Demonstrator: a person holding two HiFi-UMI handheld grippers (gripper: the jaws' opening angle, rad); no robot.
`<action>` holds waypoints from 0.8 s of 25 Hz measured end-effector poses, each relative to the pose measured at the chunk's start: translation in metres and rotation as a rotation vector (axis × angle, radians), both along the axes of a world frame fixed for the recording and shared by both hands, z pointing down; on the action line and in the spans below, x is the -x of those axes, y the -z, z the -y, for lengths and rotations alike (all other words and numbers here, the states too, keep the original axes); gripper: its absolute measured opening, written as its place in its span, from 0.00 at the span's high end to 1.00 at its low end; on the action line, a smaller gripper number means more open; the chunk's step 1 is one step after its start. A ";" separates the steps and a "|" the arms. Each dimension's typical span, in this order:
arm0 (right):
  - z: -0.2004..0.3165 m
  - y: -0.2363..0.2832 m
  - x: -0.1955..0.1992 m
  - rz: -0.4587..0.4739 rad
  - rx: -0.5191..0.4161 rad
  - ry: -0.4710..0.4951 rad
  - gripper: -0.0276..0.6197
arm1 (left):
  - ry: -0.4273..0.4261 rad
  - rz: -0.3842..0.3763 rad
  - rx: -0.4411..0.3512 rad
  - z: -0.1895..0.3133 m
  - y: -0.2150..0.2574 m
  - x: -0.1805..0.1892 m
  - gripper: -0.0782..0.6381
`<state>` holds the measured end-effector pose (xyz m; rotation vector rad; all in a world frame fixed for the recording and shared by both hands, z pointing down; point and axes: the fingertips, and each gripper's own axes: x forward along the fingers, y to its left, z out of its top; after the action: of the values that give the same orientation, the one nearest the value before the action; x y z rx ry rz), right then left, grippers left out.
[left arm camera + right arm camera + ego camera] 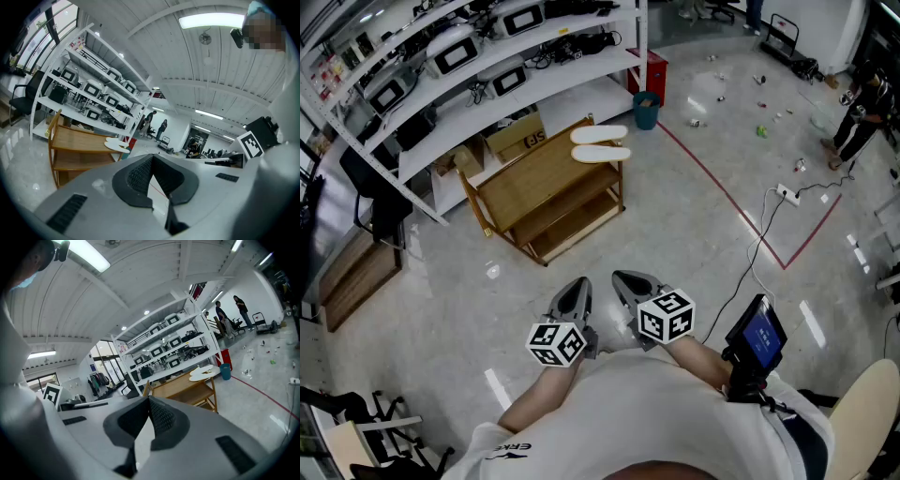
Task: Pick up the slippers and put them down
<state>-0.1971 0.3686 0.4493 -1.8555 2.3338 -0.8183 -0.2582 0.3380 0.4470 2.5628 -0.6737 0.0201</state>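
Two white slippers (599, 134) (601, 154) lie side by side on the right end of a low wooden rack (546, 185), well ahead of me. My left gripper (575, 298) and right gripper (630, 284) are held close to my body, side by side, both shut with nothing between the jaws. In the left gripper view the slippers (116, 144) rest on the rack's top shelf (75, 139), far beyond the shut left gripper (151, 157). From the right gripper (149, 399), the slippers (205, 372) show on the rack (185, 389) at mid-distance.
White metal shelving (487, 66) with equipment stands behind the rack. A teal bin (646, 110) and a red box (650, 66) sit by its right end. Red floor tape (722, 187), a power strip with cable (786, 194), a person (862, 117) and a black chair (380, 202) are around.
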 end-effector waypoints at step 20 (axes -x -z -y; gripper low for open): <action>0.002 0.000 -0.018 0.035 -0.022 -0.021 0.95 | -0.017 0.000 0.022 0.004 -0.009 -0.019 0.89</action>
<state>-0.1790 0.3666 0.4495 -1.8378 2.2897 -0.8126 -0.2388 0.3340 0.4561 2.5477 -0.6479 0.0337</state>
